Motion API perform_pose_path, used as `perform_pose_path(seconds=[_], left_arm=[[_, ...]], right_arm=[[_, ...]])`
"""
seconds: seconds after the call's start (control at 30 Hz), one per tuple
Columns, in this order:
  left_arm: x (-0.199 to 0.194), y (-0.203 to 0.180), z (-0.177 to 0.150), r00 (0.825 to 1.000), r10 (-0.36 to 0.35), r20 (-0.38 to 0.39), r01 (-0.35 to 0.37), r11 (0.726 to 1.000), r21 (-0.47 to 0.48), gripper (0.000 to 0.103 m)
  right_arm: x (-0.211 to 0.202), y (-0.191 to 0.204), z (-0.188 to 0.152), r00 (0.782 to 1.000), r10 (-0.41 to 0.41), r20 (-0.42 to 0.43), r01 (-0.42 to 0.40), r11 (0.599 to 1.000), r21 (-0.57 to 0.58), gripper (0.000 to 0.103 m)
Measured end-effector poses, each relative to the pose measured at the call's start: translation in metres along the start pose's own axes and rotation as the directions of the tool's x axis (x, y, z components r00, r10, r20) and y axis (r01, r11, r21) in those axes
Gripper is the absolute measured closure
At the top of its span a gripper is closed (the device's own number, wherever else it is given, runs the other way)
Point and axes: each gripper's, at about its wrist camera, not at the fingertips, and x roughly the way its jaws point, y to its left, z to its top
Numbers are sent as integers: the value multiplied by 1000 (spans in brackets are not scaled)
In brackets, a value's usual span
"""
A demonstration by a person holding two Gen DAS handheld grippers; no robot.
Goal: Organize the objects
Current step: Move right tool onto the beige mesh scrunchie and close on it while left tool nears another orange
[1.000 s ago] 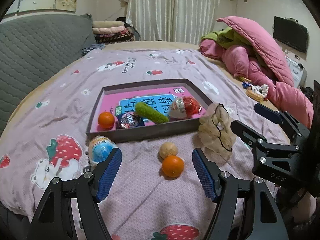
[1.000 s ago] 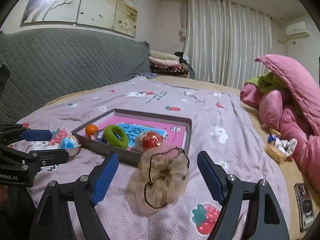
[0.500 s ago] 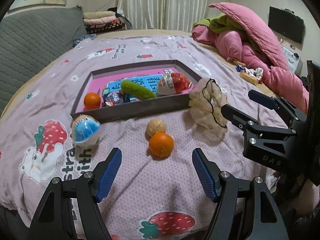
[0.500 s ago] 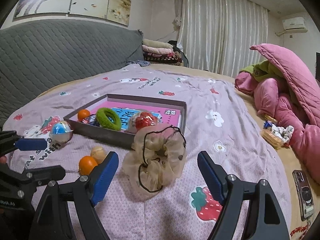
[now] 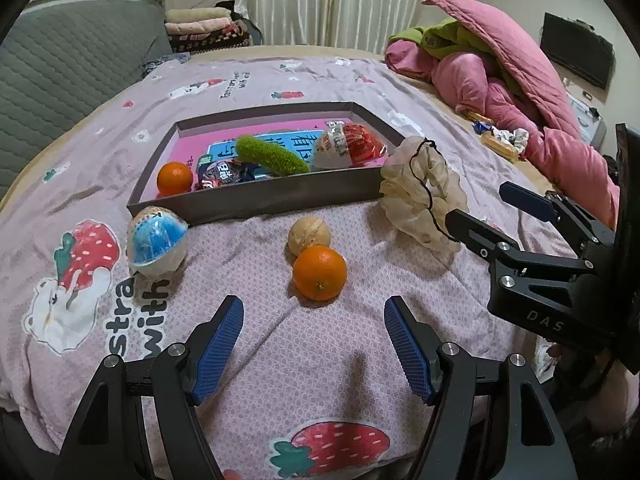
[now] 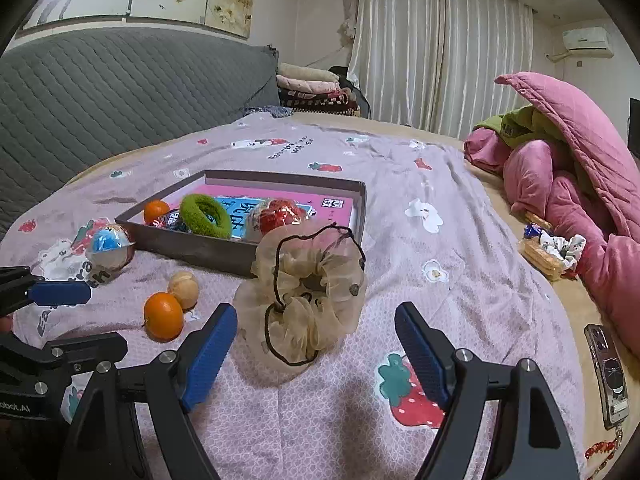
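Note:
A grey shallow box [image 5: 280, 196] [image 6: 200, 246] lies on the bed, holding a small orange [image 5: 174, 178], a green fuzzy ring [image 5: 272, 156] [image 6: 205, 216], a red foil egg [image 5: 348, 148] and a dark wrapped snack [image 5: 222, 173]. In front of it lie an orange [image 5: 319, 267] [image 6: 163, 316], a walnut [image 5: 309, 235] [image 6: 183, 289], a blue-and-white egg [image 5: 157, 242] [image 6: 109, 249] and a beige sheer scrunchie [image 5: 424, 196] [image 6: 306, 284]. My left gripper [image 5: 314, 310] is open just short of the orange. My right gripper [image 6: 316, 330] is open with the scrunchie just beyond its fingertips.
The bed wears a pink strawberry-print sheet [image 5: 320, 360]. A heap of pink bedding [image 6: 580, 168] lies at the right, a phone [image 6: 608, 372] near the right edge, a grey quilted headboard [image 6: 100, 92] at the left.
My left gripper has sunk and tilted downward, so the orange and walnut now sit above its fingertips. The right gripper has tipped down a little toward the scrunchie.

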Motion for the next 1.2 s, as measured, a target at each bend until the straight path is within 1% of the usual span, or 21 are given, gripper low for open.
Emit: perform_pose_path(seconds=[0.27,0.5,0.97,1.1,1.2], left_arm=[[12,3,2,1000,-9,-12,9,1000,-17,29],[24,5,8,1000,-19,-16,19,999,-37,29],[51,12,16,999,1,-41,-4,997,-76,29],[55,11,18,999,-5,-41,2,997,-83,29],[58,10,18,999,-7,-47,3,996,-87,29]], right_arm=[[18,9,-4,999,-13,-50,11,999,-38,22],[32,8,-3,997,-10,-74,8,1000,-23,22],[68,12,2,991,-5,-133,2,1000,-27,22],[72,8,3,989,35,-142,-33,999,13,30],[73,3,4,988,64,-138,-57,997,49,39]])
